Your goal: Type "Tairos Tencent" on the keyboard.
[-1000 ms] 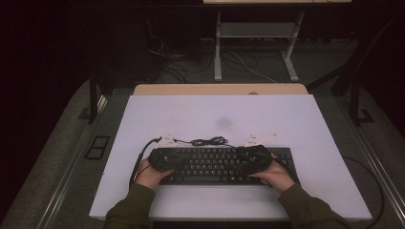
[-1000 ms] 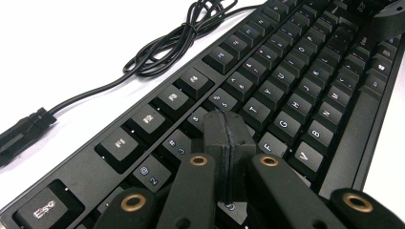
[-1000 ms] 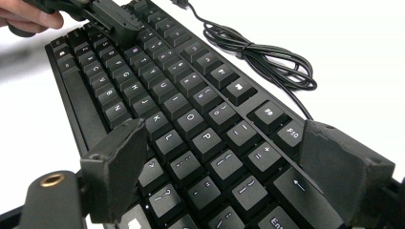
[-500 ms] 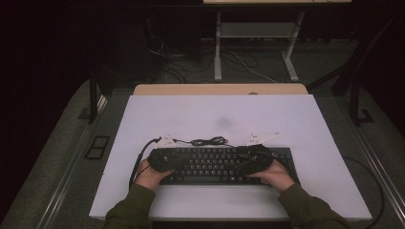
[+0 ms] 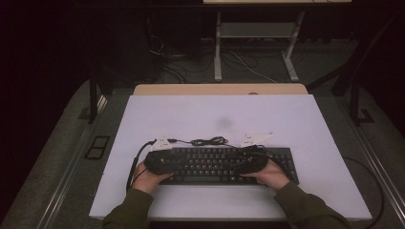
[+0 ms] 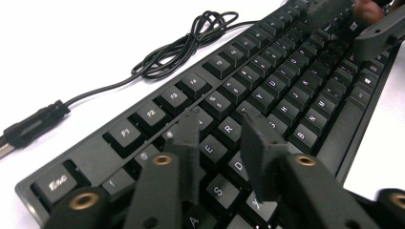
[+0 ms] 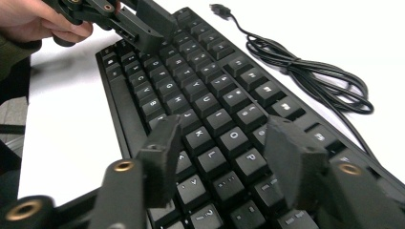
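Tongs: left tongs [image 6: 219, 143] narrowly parted, right tongs [image 7: 227, 152] wider, both empty over keyboard [image 5: 215, 164]. Press one key at a time, tips vertical, avoid neighbouring keys.

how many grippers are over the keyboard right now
2. The left gripper is over the left end of the keyboard; the right gripper is right of its middle. Both are open.

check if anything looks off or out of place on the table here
Nothing looks damaged or spilled. The keyboard lies flat and roughly square to the table edge. Its cable sits bundled behind it, with the plug loose on the table, not connected.
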Available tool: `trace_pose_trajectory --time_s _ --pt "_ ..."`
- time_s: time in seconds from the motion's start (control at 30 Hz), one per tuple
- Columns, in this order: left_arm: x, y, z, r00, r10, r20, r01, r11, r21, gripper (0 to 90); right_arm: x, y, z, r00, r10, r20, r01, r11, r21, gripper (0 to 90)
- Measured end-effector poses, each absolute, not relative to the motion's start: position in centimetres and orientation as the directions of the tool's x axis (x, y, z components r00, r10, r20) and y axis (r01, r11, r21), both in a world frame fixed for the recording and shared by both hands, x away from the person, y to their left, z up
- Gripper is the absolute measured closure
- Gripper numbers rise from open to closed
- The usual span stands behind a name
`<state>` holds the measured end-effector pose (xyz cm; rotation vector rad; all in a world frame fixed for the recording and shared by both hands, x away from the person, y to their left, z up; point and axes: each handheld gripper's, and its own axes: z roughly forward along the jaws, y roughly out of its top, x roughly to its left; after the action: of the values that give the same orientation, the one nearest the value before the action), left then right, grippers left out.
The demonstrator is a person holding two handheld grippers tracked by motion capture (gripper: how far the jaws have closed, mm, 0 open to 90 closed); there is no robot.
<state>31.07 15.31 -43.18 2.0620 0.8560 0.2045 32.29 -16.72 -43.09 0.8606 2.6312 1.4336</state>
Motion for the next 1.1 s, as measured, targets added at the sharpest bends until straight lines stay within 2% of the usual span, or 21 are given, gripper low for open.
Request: trace_pose_trajectory --time_s 0.27,0.6,0.83,1.1 --pt "30.3 15.8 -43.3 0.743 0.644 -0.179 0.508 -0.371 0.777 49.6 32.5 -15.5 -43.2 -0.871 0.434 0.231 0.432 0.452 0.781 69.3" --pt "29.3 16.2 -43.4 0.727 0.663 -0.176 0.508 -0.348 0.788 34.5 32.6 -13.8 -43.3 -0.9 0.373 0.227 0.398 0.486 0.778 89.1" --pt "28.8 16.3 -43.4 0.714 0.679 -0.172 0.509 -0.333 0.794 26.2 32.5 -12.7 -43.5 -0.912 0.337 0.235 0.387 0.508 0.77 89.7" --pt "28.6 16.5 -43.4 0.713 0.681 -0.169 0.507 -0.334 0.795 24.5 32.4 -11.8 -43.8 -0.919 0.322 0.226 0.375 0.544 0.751 89.7"
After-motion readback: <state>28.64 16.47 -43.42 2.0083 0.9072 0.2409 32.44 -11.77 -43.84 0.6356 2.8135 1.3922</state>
